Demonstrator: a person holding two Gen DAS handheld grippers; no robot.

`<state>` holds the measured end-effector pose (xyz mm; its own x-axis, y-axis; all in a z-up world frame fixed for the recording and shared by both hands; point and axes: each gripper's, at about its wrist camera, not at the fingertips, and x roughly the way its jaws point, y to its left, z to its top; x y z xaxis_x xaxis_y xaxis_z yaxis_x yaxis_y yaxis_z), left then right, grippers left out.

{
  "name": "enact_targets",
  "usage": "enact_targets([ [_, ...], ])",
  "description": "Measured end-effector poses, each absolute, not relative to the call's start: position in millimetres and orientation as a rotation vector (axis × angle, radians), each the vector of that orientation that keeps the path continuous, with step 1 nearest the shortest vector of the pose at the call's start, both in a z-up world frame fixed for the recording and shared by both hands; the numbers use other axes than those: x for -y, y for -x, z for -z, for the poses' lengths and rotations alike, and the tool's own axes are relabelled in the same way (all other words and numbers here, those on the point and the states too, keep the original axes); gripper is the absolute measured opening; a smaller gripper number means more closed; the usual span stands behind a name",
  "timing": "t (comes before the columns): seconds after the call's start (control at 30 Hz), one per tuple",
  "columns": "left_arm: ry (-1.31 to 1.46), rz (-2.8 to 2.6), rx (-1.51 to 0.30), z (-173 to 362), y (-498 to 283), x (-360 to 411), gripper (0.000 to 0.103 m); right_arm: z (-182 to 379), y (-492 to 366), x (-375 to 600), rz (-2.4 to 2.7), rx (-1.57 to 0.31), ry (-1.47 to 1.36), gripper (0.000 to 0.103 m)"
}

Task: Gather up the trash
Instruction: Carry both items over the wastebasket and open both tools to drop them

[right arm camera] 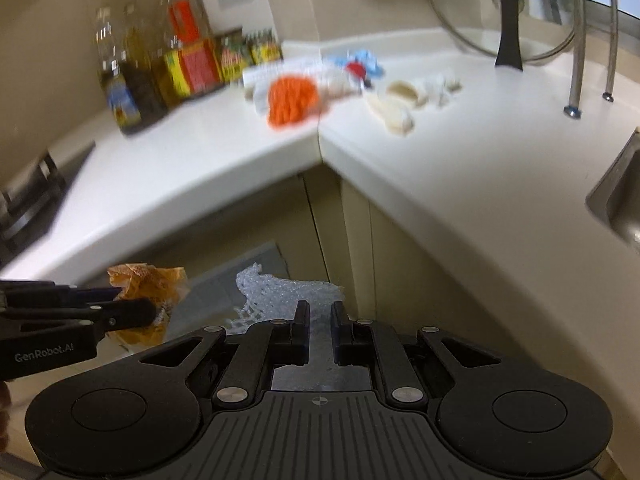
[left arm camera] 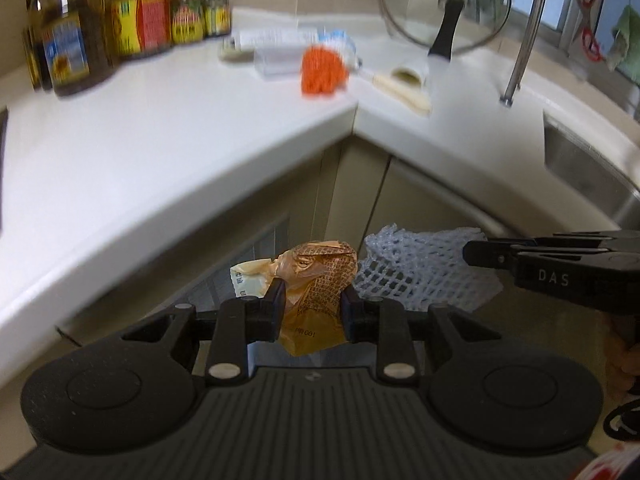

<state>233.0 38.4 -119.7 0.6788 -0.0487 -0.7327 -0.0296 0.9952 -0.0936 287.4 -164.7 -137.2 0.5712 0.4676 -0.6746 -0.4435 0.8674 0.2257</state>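
My left gripper point(left arm camera: 312, 300) is shut on a crumpled orange plastic wrapper point(left arm camera: 320, 276) and holds it in the air below the counter corner. My right gripper point(right arm camera: 320, 314) is shut on a white foam fruit net point(right arm camera: 280, 292), also held below the counter edge. In the left wrist view the right gripper point(left arm camera: 472, 254) comes in from the right with the net point(left arm camera: 416, 264). In the right wrist view the left gripper point(right arm camera: 144, 312) comes in from the left with the wrapper point(right arm camera: 152, 284). More trash lies on the white counter point(left arm camera: 160, 132): an orange net point(left arm camera: 320, 70), white and blue wrappers point(right arm camera: 360, 68), pale peels point(right arm camera: 396, 108).
Sauce and oil bottles point(left arm camera: 100, 32) stand at the counter's back left. A glass pot lid point(left arm camera: 448, 4) leans at the back. A faucet point(left arm camera: 524, 44) and steel sink point(left arm camera: 592, 176) are on the right. A stove point(right arm camera: 32, 200) is at left. Cabinet doors point(left arm camera: 360, 200) are below.
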Motion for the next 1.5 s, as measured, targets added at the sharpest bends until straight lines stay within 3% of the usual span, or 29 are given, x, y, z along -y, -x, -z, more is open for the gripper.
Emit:
enact_targets([
  [0.4,0.132,0.031,-0.953,188.8,-253.6,-45.0,0.026,217.4,-310.9,134.8,-0.542,-0.898,0.092,0.011],
  [1.03,0.135,0.083,-1.042,225.7,-281.0,-45.1,0.026,273.5,-349.2,139.7,-0.567,-1.079,-0.014,0.013],
  [1.23,0.158,0.1,-1.061,238.1,-288.5,-40.4,0.026,284.4,-351.1,136.9,-0.561,-1.098,0.004,0.018],
  [1.4,0.166,0.124,-1.069,252.8,-296.6,-36.2,0.026,291.7,-350.0,135.7,-0.549,-1.095,0.021,0.034],
  [1.5,0.172,0.129,-1.073,260.8,-299.4,-34.4,0.037,294.2,-348.9,138.3,-0.54,-1.092,0.024,0.042],
])
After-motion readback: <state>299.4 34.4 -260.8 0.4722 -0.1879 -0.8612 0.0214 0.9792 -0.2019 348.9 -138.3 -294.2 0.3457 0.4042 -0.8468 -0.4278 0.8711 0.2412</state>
